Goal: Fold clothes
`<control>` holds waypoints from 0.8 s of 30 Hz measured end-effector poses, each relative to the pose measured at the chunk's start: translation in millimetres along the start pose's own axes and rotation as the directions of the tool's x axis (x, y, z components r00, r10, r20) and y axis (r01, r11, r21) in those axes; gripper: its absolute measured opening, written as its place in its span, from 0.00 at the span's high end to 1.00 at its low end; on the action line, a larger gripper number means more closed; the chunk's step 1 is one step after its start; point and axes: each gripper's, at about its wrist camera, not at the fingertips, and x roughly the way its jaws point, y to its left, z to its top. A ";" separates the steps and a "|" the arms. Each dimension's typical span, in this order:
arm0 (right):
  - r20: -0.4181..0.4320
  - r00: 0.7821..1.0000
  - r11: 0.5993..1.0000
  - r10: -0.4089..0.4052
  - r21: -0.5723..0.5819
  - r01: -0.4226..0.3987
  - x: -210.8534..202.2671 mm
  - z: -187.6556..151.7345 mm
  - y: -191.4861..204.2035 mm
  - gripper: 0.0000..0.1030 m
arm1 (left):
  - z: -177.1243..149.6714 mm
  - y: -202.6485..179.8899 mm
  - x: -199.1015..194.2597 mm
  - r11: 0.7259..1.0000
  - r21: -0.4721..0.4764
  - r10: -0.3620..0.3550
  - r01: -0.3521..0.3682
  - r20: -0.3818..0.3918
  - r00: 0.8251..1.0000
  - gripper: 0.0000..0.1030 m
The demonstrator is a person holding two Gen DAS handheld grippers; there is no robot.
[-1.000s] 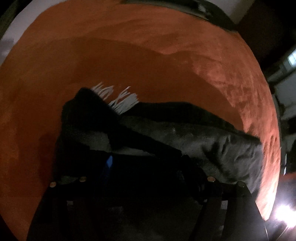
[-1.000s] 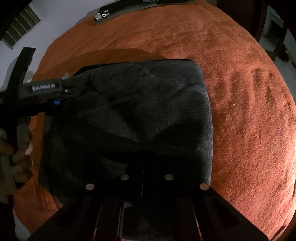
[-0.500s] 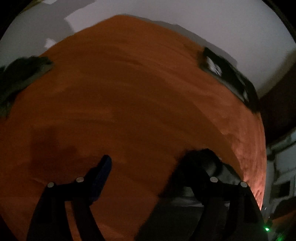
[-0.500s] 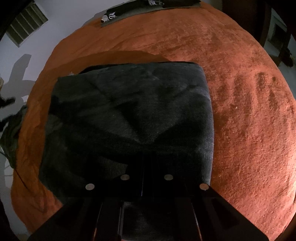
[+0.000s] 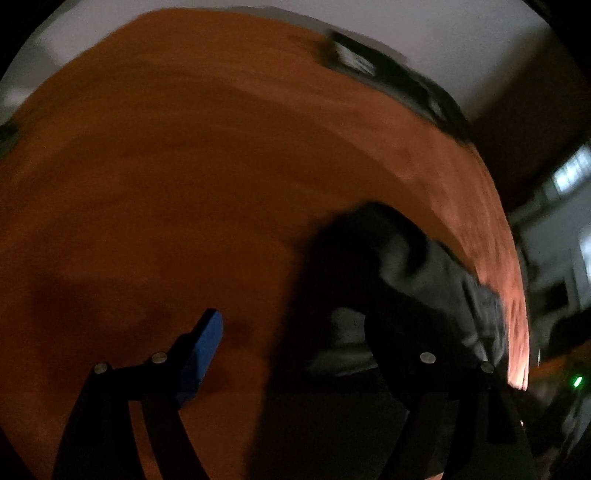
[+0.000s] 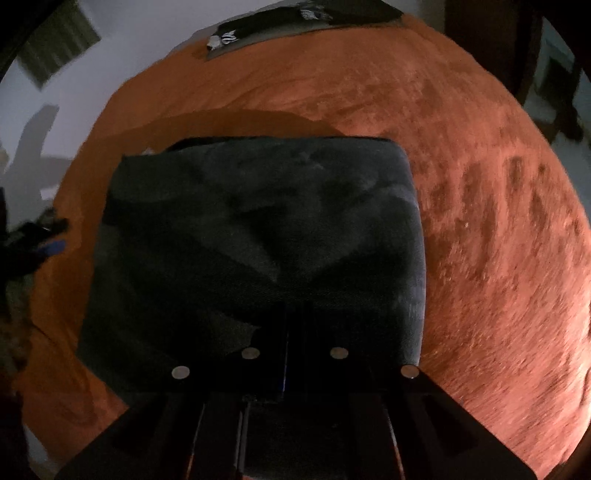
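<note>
Pinching the near edge of the dark folded garment [image 6: 258, 236] on the orange bed [image 6: 480, 221], the right tongs [image 6: 291, 332] are clamped on cloth; left tongs [image 5: 303, 332] gape empty beside it, and should regrip squarely, keeping edges aligned

Orange blanket [image 6: 480, 221] fills the surface. Dark flat mat [image 6: 295, 22] with white markings at 12 o'clock edge, white wall [image 5: 443, 29] behind.

Folded garment [image 6: 258, 236] on bedspread [image 6: 480, 221]; second garment [image 6: 295, 18] at far edge, well apart.
</note>
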 end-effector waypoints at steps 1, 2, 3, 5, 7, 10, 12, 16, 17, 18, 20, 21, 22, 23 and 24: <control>0.000 1.000 1.000 0.008 0.005 -0.008 -0.2 -0.7 -1.6 0.94 | -1.1 -12.7 9.6 0.999 0.032 -0.007 0.007 -0.011 1.000 0.22; -0.001 1.000 1.000 0.009 0.002 -0.009 -1.3 -1.6 -1.9 0.94 | -1.3 -20.8 14.5 0.999 0.048 -0.008 0.009 -0.008 1.000 0.22; -0.002 1.000 1.000 0.010 -0.002 -0.010 -2.2 -2.7 -2.2 0.94 | -2.6 -29.2 21.9 0.998 0.061 -0.011 0.011 -0.010 1.000 0.22; -0.001 1.000 1.000 0.017 -0.005 -0.017 -2.7 -4.7 -4.7 0.94 | -5.4 -44.1 32.4 0.996 0.090 -0.006 0.008 -0.015 1.000 0.22; 0.000 1.000 1.000 0.029 0.003 -0.029 -2.6 -6.0 -8.2 0.94 | -8.4 -57.2 38.7 0.992 0.123 0.007 -0.004 -0.018 1.000 0.22; 0.001 0.999 0.999 0.033 0.005 -0.033 -0.6 -6.3 -8.3 0.94 | -10.0 -70.7 39.0 0.987 0.152 0.044 -0.045 0.010 0.999 0.22; 0.002 1.000 1.000 0.029 0.003 -0.029 0.0 -6.5 -7.4 0.94 | -9.3 -73.9 38.8 0.990 0.134 0.053 -0.054 0.014 0.998 0.22; 0.006 1.000 1.000 0.019 0.002 -0.019 1.4 -7.9 -4.7 0.94 | -16.5 -79.9 26.7 0.991 0.112 0.068 -0.077 0.088 0.994 0.22; 0.006 1.000 1.000 0.018 0.001 -0.018 1.5 -8.2 -4.6 0.94 | -20.3 -84.9 24.4 0.986 0.119 0.102 -0.117 0.122 0.987 0.22; 0.007 1.000 1.000 0.018 0.002 -0.018 1.8 -8.4 -4.4 0.94 | -24.2 -89.8 22.2 0.980 0.125 0.136 -0.156 0.156 0.978 0.22; 0.008 1.000 1.000 0.017 0.003 -0.017 2.2 -8.7 -4.1 0.94 | -27.7 -101.4 26.3 0.966 0.155 0.174 -0.206 0.197 0.965 0.22; 0.008 1.000 1.000 0.016 0.006 -0.016 2.2 -9.0 -4.2 0.94 | -29.8 -105.3 27.3 0.960 0.170 0.182 -0.221 0.216 0.959 0.22; 0.009 1.000 1.000 0.014 0.007 -0.014 2.4 -9.0 -4.1 0.94 | -29.9 -107.4 28.9 0.957 0.178 0.186 -0.229 0.230 0.955 0.22; 0.010 1.000 1.000 0.012 0.007 -0.012 2.7 -9.1 -3.6 0.94 | -29.0 -108.6 30.8 0.958 0.189 0.166 -0.214 0.241 0.956 0.22; 0.011 1.000 1.000 0.009 0.009 -0.009 3.1 -9.3 -3.0 0.93 | -29.0 -108.7 30.9 0.960 0.190 0.152 -0.206 0.260 0.953 0.22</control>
